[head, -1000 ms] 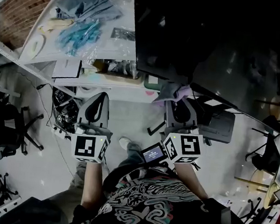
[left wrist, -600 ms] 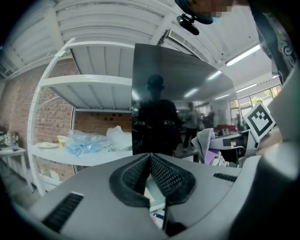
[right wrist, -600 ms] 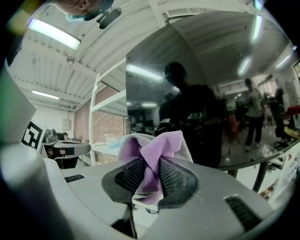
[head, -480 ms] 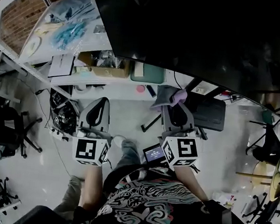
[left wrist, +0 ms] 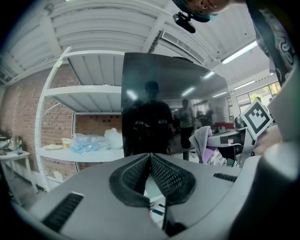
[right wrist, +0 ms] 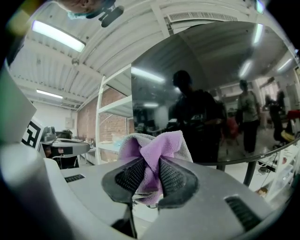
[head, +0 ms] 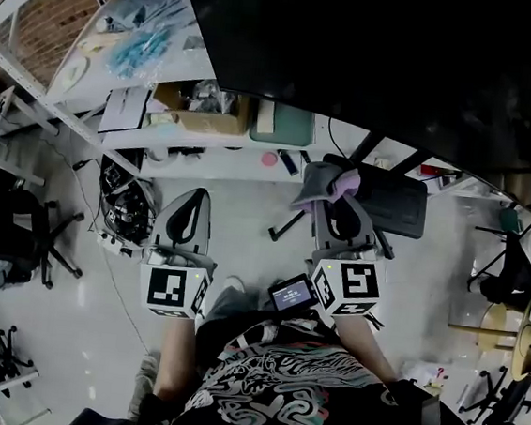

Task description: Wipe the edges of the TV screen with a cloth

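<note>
The big dark TV screen (head: 386,50) fills the top of the head view and stands ahead in both gripper views (left wrist: 173,108) (right wrist: 211,93). My right gripper (head: 329,187) is shut on a purple and grey cloth (head: 328,180) (right wrist: 152,150), bunched between its pads just below the screen's lower edge. The cloth is apart from the glass. My left gripper (head: 185,198) (left wrist: 150,161) is shut with nothing between its pads, lower and to the left of the screen.
A white shelf unit (head: 72,83) with plastic bags (head: 132,47) and boxes stands at the left. A low shelf with a cardboard box (head: 200,115) and green tray (head: 284,124) runs under the screen. Black office chairs (head: 18,237) (head: 514,271) flank the floor.
Both grippers have drawn slightly back and down from the screen, and the view has shifted so the shelf below the screen shows more. The cloth stays held in the right gripper.
</note>
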Action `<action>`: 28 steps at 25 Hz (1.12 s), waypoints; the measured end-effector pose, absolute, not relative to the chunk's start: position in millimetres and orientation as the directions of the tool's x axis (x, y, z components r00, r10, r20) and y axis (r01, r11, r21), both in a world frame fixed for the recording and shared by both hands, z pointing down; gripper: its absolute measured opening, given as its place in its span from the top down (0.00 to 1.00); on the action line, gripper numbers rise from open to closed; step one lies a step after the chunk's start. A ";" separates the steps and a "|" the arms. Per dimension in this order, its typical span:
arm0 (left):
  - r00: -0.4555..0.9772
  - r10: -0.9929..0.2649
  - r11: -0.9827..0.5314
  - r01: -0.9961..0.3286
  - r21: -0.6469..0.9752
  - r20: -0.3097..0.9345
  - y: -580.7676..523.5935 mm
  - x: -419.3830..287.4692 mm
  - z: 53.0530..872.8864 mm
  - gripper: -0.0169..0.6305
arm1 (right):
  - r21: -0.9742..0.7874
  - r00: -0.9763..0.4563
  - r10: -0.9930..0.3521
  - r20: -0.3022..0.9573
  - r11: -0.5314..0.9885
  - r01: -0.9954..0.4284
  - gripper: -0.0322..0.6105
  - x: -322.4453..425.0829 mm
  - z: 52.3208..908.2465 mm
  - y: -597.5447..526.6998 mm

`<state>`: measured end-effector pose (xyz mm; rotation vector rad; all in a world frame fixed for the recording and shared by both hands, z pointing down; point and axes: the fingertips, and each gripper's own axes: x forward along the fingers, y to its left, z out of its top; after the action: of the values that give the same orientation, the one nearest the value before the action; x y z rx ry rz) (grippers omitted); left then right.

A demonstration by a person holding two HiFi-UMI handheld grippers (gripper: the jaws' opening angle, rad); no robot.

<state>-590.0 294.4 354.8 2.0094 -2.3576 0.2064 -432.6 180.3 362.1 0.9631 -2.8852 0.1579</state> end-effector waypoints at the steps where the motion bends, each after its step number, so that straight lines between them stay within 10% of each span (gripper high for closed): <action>1: -0.151 -0.982 0.142 -0.987 -0.080 0.112 295.0 -589.6 352.7 0.95 | -0.066 -0.793 -0.597 0.120 0.793 -0.606 0.78 -433.3 359.6 183.7; 28: -0.078 -0.993 0.073 -0.995 -0.062 0.089 305.2 -610.3 348.9 0.95 | -0.064 -0.764 -0.633 0.127 0.763 -0.643 0.78 -462.6 356.5 211.5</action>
<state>-610.3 305.2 348.9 2.1169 -2.2833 0.1659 -462.6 211.5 356.5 1.0364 -2.8575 0.1575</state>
